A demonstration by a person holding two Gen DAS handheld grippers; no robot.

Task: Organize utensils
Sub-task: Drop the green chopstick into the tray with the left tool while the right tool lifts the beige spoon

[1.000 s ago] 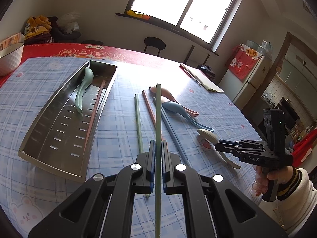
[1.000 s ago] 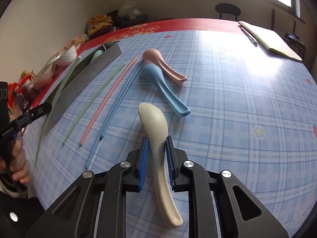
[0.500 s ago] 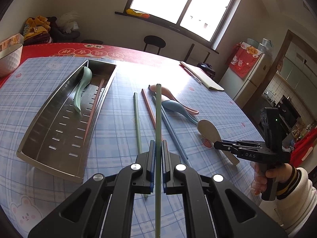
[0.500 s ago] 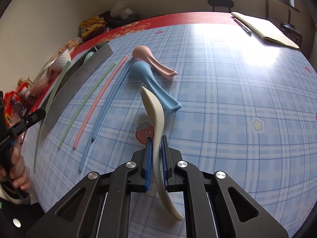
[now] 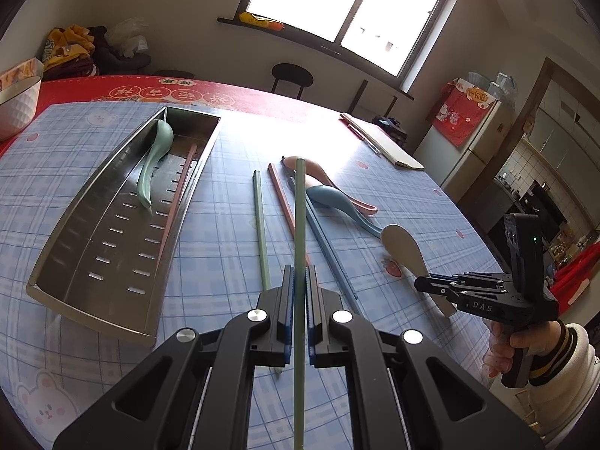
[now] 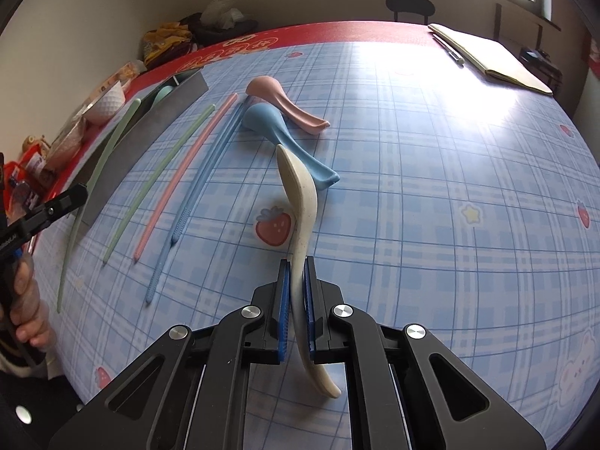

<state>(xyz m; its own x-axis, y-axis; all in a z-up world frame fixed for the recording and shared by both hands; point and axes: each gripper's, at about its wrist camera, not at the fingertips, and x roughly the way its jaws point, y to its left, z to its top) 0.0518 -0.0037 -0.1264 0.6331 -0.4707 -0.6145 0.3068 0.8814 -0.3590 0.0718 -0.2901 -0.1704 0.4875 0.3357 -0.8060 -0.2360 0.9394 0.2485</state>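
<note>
My left gripper is shut on a green chopstick that points away over the table. My right gripper is shut on the handle of a beige spoon, turned on edge with its bowl raised above the checked cloth. A steel tray at the left holds a green spoon and a pink chopstick. Between the tray and the right gripper lie a green chopstick, a pink chopstick, blue chopsticks, a pink spoon and a blue spoon.
A white bowl stands at the table's far left edge, on the red cloth. A notebook with a pen lies at the far right. A black stool stands beyond the table under the window.
The right gripper's jaws closed on the beige spoon's handle and raised it from flat on the cloth, turning it on edge. The left gripper and its green chopstick kept still.
</note>
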